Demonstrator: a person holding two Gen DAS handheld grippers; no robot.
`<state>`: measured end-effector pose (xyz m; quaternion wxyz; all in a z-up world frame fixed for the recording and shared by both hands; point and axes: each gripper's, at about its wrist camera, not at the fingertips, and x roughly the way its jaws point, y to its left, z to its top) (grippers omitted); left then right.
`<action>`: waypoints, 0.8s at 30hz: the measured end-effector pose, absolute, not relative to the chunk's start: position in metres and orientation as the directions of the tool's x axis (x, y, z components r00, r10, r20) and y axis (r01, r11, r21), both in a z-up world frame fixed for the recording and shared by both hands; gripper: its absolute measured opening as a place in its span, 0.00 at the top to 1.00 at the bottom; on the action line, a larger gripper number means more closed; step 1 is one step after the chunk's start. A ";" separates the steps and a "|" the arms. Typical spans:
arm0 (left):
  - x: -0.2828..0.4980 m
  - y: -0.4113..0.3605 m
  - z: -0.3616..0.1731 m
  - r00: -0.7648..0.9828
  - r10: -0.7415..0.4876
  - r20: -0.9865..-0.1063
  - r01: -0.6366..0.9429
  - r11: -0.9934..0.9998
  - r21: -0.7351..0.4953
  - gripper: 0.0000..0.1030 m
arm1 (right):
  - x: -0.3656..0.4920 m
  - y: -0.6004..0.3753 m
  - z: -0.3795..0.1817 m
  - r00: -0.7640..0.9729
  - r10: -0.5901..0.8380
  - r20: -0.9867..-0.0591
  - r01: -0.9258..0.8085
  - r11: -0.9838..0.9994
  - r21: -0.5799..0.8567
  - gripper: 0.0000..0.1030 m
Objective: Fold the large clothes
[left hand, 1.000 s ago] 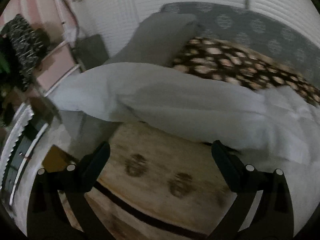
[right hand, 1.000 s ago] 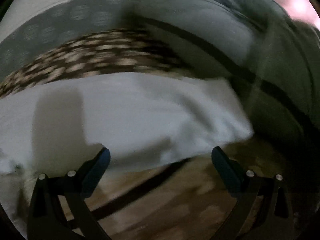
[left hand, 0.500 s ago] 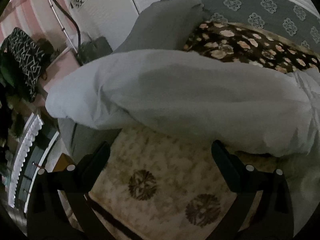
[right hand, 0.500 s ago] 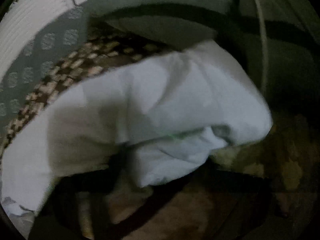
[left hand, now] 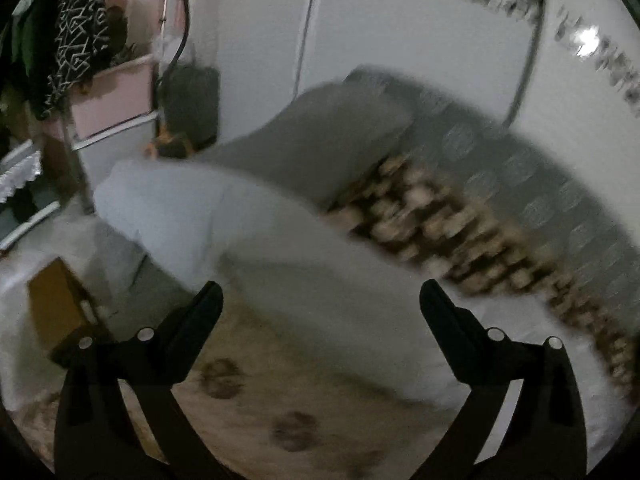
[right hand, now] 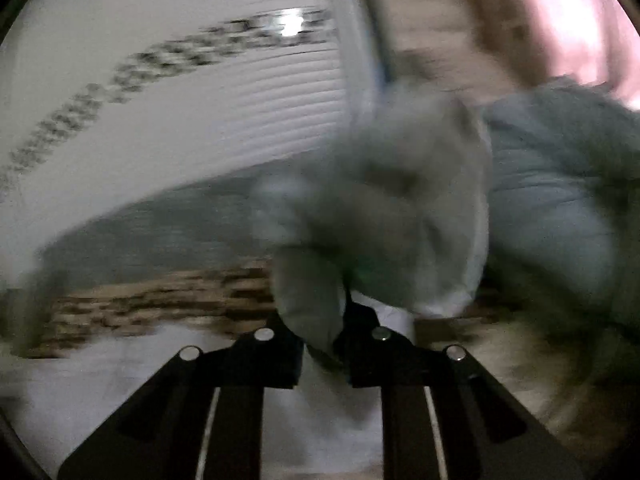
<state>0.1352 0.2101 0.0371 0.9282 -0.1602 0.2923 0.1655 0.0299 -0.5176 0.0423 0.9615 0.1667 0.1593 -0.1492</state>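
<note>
The right hand-held gripper [right hand: 340, 320] is clamped on a bunched edge of the pale garment [left hand: 320, 292], which lies spread across the bed [left hand: 256, 392]. The left hand-held gripper [left hand: 320, 304] hangs above the cloth, fingers apart and empty. This looks like the lifting stage of a fold; next, the left should probably pinch the opposite edge.

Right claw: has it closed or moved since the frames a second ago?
Yes. The right claw was open a second ago and is now shut on the white garment, lifted up so the bunched cloth shows against the white wall.
</note>
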 end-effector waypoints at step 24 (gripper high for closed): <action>0.129 0.051 -0.026 0.710 0.008 -0.704 -0.067 0.996 -0.056 0.04 | 0.093 -0.284 -0.036 0.693 -0.009 -0.721 -0.036 0.998 -0.046 0.74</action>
